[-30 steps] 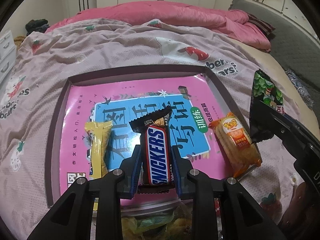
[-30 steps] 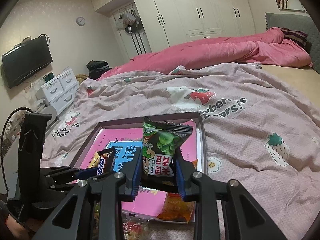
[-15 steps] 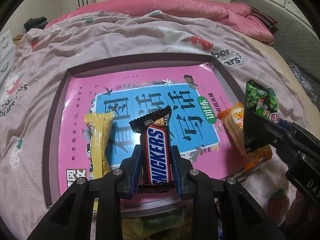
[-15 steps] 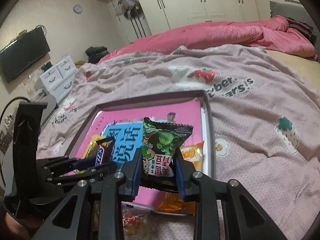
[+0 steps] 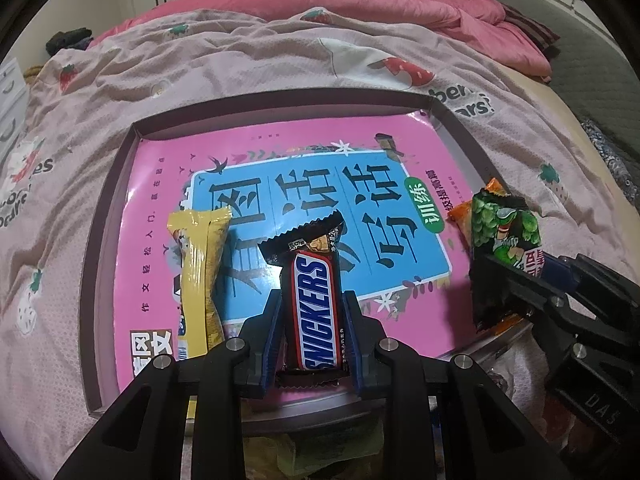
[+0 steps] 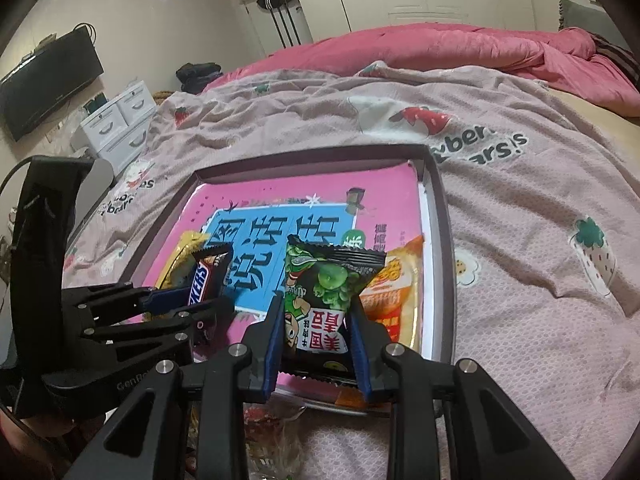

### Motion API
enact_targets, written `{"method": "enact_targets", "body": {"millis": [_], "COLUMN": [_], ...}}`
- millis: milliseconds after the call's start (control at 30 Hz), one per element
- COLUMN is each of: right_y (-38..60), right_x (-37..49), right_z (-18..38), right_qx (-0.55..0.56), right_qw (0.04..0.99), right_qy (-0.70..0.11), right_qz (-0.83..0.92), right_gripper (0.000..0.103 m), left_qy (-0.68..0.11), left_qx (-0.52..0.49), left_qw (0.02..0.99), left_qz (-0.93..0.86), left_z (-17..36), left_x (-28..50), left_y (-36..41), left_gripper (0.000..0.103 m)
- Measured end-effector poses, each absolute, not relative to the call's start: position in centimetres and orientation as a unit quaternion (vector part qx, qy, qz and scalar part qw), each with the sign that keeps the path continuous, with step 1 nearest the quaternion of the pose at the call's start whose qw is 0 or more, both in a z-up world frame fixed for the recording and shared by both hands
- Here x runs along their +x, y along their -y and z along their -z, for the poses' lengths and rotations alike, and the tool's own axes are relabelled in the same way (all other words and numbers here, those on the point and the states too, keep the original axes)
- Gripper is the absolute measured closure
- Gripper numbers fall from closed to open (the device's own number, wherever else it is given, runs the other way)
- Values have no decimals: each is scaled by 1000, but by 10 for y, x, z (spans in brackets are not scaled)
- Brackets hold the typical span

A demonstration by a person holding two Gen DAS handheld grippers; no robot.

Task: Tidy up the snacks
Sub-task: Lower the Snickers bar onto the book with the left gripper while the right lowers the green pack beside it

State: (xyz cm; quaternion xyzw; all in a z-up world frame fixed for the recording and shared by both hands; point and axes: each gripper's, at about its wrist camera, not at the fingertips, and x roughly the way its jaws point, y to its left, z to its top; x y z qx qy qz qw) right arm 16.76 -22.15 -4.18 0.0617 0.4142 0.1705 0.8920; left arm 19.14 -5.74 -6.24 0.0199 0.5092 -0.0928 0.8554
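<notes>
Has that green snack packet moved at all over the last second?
Yes. In the left wrist view, the green packet, clamped in the right hand-held gripper, has come down and inward, now covering much of the orange packet lying in the tray.

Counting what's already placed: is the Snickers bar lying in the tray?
No, the Snickers bar is clamped in the left hand-held gripper above the tray.

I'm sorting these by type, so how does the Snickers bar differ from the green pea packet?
The Snickers bar is narrow and brown with a blue logo; the green pea packet is wider, black and green with a cartoon figure. The left gripper holds the bar, the right gripper the packet. Both are sealed, clamped upright above the tray.
</notes>
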Motion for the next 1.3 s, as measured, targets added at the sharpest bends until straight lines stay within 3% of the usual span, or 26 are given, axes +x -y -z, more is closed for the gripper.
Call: {"method": "enact_targets", "body": {"millis": [1300], "right_y": [212], "right_x": [167], "right_z": [51], "right_qx": [50], "right_qw": [878], "right_qy": [-437], "right_qz": [-187], "right_gripper": [73], "left_qy": [-512], "left_qx": [1], "left_qw": [852], "left_qz": [111], "left_z": [59], "left_x": [192], "left_y": [54], "left_gripper": [74]}}
